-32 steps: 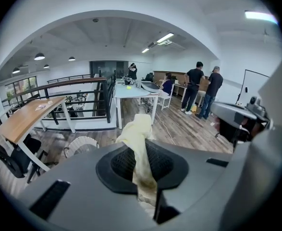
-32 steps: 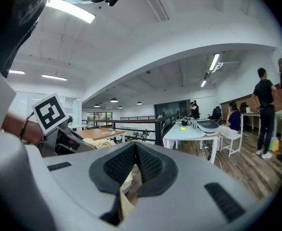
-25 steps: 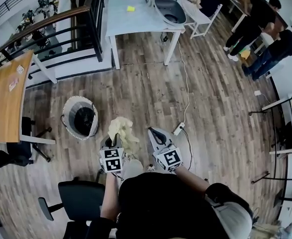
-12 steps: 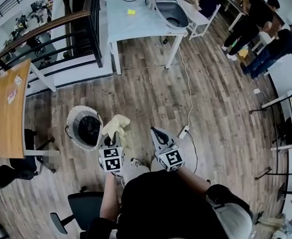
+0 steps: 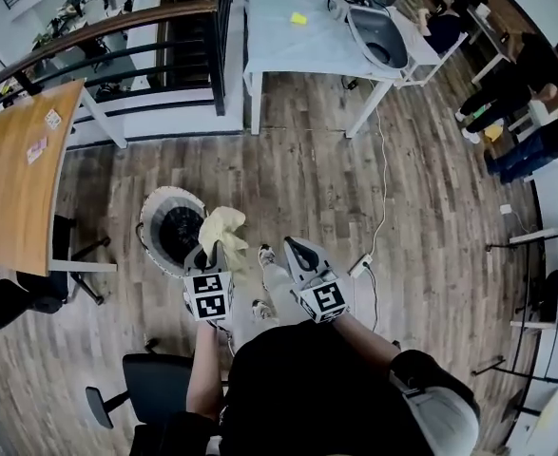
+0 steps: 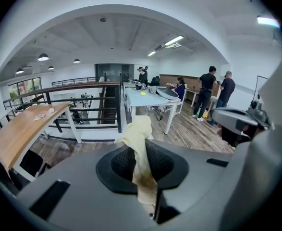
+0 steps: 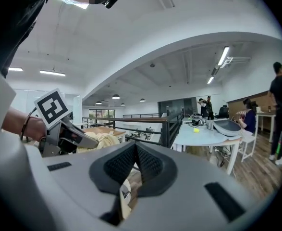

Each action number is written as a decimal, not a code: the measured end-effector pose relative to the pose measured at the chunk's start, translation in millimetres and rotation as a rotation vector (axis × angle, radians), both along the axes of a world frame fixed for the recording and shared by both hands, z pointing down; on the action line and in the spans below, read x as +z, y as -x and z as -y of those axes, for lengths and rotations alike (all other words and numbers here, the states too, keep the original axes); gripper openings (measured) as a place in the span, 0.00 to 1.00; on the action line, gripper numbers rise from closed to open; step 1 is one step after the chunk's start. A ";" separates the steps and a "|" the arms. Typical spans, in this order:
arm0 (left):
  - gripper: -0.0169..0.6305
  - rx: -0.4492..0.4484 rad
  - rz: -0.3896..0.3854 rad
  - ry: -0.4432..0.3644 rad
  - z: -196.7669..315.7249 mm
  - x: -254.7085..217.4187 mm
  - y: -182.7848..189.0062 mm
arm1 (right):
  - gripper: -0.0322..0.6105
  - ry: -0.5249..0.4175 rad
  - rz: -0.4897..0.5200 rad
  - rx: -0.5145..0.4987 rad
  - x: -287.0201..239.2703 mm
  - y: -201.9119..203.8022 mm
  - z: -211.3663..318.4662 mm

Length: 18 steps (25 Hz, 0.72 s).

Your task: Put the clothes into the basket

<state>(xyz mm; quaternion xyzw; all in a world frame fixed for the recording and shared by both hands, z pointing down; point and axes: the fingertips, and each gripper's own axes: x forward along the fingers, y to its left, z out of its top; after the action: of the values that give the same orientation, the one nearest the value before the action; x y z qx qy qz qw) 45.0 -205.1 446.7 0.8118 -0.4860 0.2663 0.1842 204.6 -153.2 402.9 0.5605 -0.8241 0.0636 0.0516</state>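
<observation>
A pale yellow cloth (image 5: 224,230) hangs bunched from my left gripper (image 5: 212,249), whose jaws are shut on it. In the head view the cloth overlaps the right rim of the round white basket (image 5: 155,218) with the dark inside, which stands on the wooden floor. In the left gripper view the cloth (image 6: 137,134) runs up between the black pads (image 6: 165,163) of my left gripper (image 6: 141,148). My right gripper (image 5: 289,248) is held beside the left one, to its right; its jaws meet at the tips (image 7: 135,149) with nothing between them. The left gripper (image 7: 64,134) and the cloth (image 7: 101,140) also show in the right gripper view.
A white table (image 5: 298,41) with a grey tub (image 5: 378,34) stands ahead, and a black railing (image 5: 117,28) at the far left. A wooden desk (image 5: 22,179) is left of the basket. A black office chair (image 5: 155,388), a power strip (image 5: 361,265) and people (image 5: 535,74) are around.
Both grippers have moved with the person toward the basket. The cloth, which hung well to the basket's right, now overlaps its right rim. The grip has not changed.
</observation>
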 end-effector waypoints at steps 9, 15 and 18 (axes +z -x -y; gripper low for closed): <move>0.10 -0.147 0.045 0.004 86.0 6.0 32.7 | 0.06 0.013 0.027 -0.146 10.2 21.1 115.1; 0.10 -0.300 0.064 -0.032 146.9 -15.3 69.8 | 0.06 0.015 0.036 -0.267 5.1 38.8 188.1; 0.10 -0.367 0.086 -0.092 171.1 -41.4 91.4 | 0.06 0.004 0.040 -0.323 1.4 49.2 218.8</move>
<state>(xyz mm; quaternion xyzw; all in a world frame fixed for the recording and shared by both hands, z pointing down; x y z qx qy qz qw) -46.4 -376.2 405.3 0.7048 -0.6451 0.2402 0.1713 155.5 -372.0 404.3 0.4193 -0.9042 0.0673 0.0457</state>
